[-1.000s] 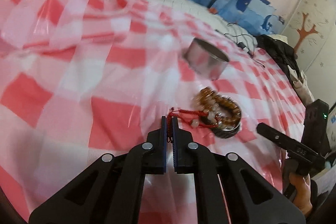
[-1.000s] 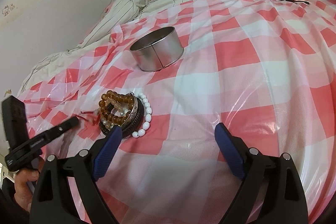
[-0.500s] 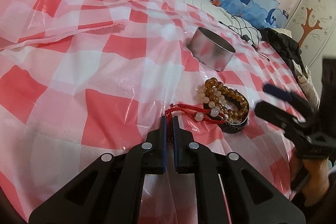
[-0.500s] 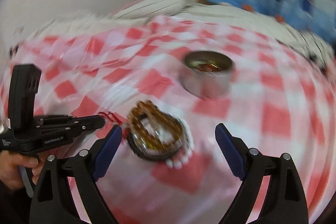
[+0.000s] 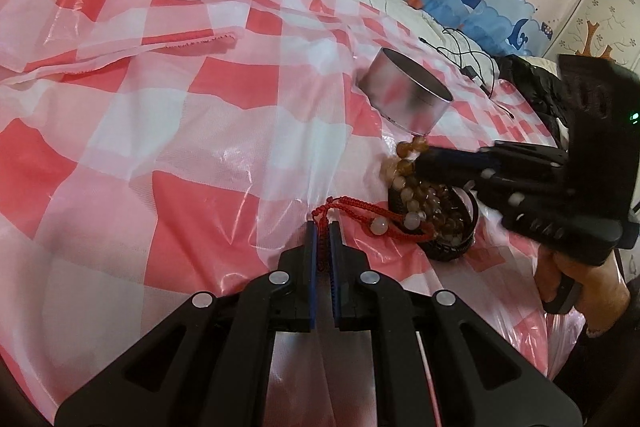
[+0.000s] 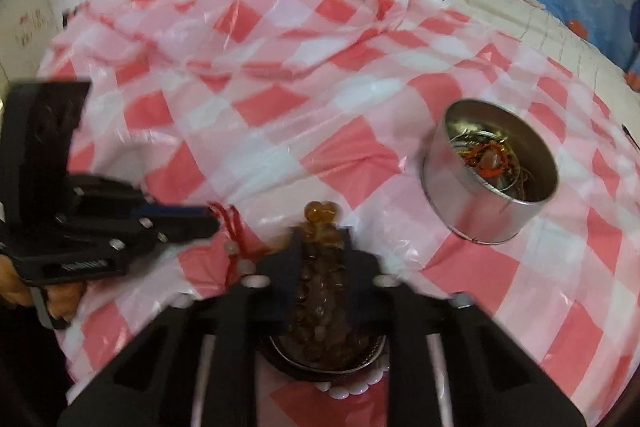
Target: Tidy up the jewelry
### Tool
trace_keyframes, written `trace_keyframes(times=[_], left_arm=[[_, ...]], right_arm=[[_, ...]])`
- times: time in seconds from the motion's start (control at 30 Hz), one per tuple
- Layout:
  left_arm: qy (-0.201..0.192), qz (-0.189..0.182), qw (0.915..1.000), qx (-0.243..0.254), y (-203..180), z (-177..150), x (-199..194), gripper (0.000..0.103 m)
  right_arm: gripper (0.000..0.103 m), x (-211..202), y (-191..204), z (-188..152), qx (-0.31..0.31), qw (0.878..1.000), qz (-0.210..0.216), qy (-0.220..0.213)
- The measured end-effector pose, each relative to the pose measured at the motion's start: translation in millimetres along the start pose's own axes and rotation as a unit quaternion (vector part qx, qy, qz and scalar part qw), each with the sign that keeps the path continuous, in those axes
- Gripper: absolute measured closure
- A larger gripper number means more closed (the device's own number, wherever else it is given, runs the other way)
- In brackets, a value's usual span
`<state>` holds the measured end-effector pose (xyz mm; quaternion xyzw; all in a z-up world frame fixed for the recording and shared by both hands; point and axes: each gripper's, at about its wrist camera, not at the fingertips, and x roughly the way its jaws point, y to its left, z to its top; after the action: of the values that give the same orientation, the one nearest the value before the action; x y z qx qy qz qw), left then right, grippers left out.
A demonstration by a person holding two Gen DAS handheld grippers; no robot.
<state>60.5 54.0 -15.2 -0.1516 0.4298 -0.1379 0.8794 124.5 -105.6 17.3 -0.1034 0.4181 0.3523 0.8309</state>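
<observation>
Red cord bracelet (image 5: 362,217) clamped in my left fingers (image 5: 323,227), my right fingers (image 6: 320,239) closing on amber bead bracelet (image 6: 320,223), both near steel tin (image 6: 490,171).

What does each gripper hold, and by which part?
Left gripper: red cord bracelet, by its knotted end. Right gripper, closing: amber bead bracelet, across its strands.
</observation>
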Motion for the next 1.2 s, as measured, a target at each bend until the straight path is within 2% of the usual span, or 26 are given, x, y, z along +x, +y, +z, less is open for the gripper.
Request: trace_keyframes(times=[0.23, 0.33, 0.47, 0.5, 0.6, 0.63, 0.67, 0.73, 0.8, 0.83, 1.0, 1.03, 1.1, 1.17, 1.2], left_arm=[[-0.002, 0.001, 1.0000, 0.001, -1.4, -0.2, 0.9, 0.097], [-0.002, 0.000, 1.0000, 0.001, -0.7, -0.2, 1.1, 0.097], [-0.002, 0.001, 1.0000, 0.002, -1.1, -0.2, 1.3, 0.097], [-0.002, 0.001, 1.0000, 0.002, -0.9, -0.3, 1.3, 0.097], [-0.003, 0.000, 1.0000, 0.003, -0.8, -0.3, 0.9, 0.096], [-0.003, -0.001, 1.0000, 0.003, -1.0, -0.2, 0.6, 0.095], [-0.004, -0.003, 1.0000, 0.004, -1.2, -0.2, 0.4, 0.094], [-0.004, -0.005, 1.0000, 0.007, -2.0, 0.0, -0.4, 0.091], [-0.004, -0.004, 0.9999, 0.010, -2.9, 0.3, -0.1, 0.090], [-0.004, -0.003, 0.9999, 0.011, -3.4, 0.3, 0.0, 0.090], [-0.003, -0.003, 0.9999, 0.012, -3.9, -0.1, 0.0, 0.090], [-0.002, -0.001, 0.9999, 0.016, -4.8, 0.1, 0.3, 0.090], [-0.002, 0.005, 0.9996, 0.028, -8.7, -0.5, 0.5, 0.090], [-0.004, 0.004, 0.9992, 0.040, -12.5, -1.8, -0.9, 0.100], [-0.008, 0.003, 0.9990, 0.045, -14.2, -2.1, -2.4, 0.101]], right_arm=[[0.091, -48.8, -11.9, -17.2, 0.078, 0.994, 0.043, -0.062], [0.091, -89.3, -17.0, -26.3, 0.121, 0.983, 0.076, -0.118], [0.091, -120.5, -27.4, -40.0, 0.164, 0.970, 0.087, -0.155], [0.091, -120.0, -31.7, -44.6, 0.174, 0.971, 0.075, -0.148], [0.090, -102.5, -46.6, -58.1, 0.200, 0.975, -0.002, -0.093], [0.085, -94.9, -52.9, -63.0, 0.212, 0.974, -0.026, -0.072], [0.069, -91.3, -57.6, -66.9, 0.223, 0.972, -0.046, -0.061], [0.057, -93.5, -60.8, -68.3, 0.233, 0.969, -0.055, -0.064], [0.052, -96.0, -59.9, -68.6, 0.232, 0.968, -0.060, -0.070], [0.046, -93.5, -58.8, -68.7, 0.231, 0.968, -0.069, -0.065], [0.041, -63.7, -55.8, -74.6, 0.213, 0.970, -0.115, 0.000], [0.041, -55.4, -53.5, -76.9, 0.203, 0.971, -0.124, 0.019], [0.048, -45.2, -41.7, -76.3, 0.168, 0.975, -0.142, 0.039], [0.090, -46.4, -40.4, -78.3, 0.178, 0.976, -0.119, 0.034], [0.090, -48.5, -41.4, -80.5, 0.188, 0.976, -0.107, 0.025]])
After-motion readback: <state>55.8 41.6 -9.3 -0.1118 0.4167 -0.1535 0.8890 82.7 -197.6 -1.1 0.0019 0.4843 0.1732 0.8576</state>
